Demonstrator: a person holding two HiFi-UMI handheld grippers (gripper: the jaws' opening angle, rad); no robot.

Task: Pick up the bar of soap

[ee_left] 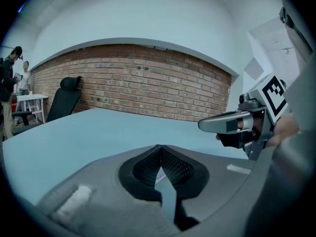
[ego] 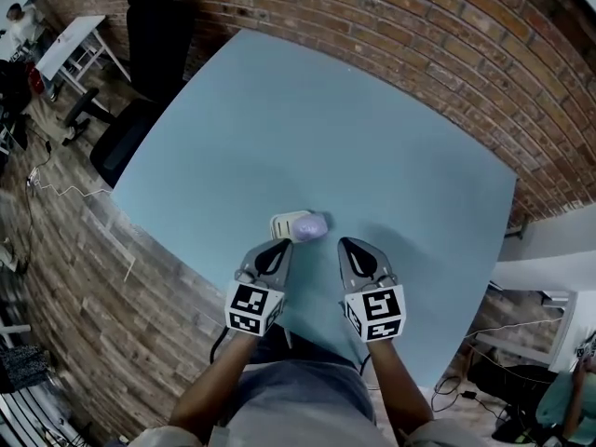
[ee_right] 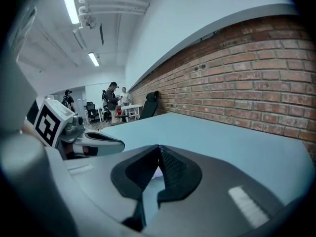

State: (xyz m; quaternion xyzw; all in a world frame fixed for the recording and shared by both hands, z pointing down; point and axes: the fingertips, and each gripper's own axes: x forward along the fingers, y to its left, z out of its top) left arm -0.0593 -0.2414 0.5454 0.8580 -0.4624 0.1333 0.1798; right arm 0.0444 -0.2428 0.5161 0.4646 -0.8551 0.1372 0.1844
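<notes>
The bar of soap lies near the worktop's near edge, a box touching its left; the left gripper and right gripper sit just before it.

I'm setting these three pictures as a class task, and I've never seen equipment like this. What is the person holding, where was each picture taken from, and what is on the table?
There is no robot here. A person holds a hand-operated claw in each hand. The head view comes from a camera on the person's head, looking steeply down. It shows the left claw and the right claw pointing across a light blue table. The patterned cubes are part of the claws. The other two pictures come from a camera riding on each claw, looking along its two jaws, and each also catches the other claw at its side. On the table lies a pale purple bar of soap against a small white object that I cannot identify. Both claws are closed and empty, close to the soap. Nothing is held yet.
</notes>
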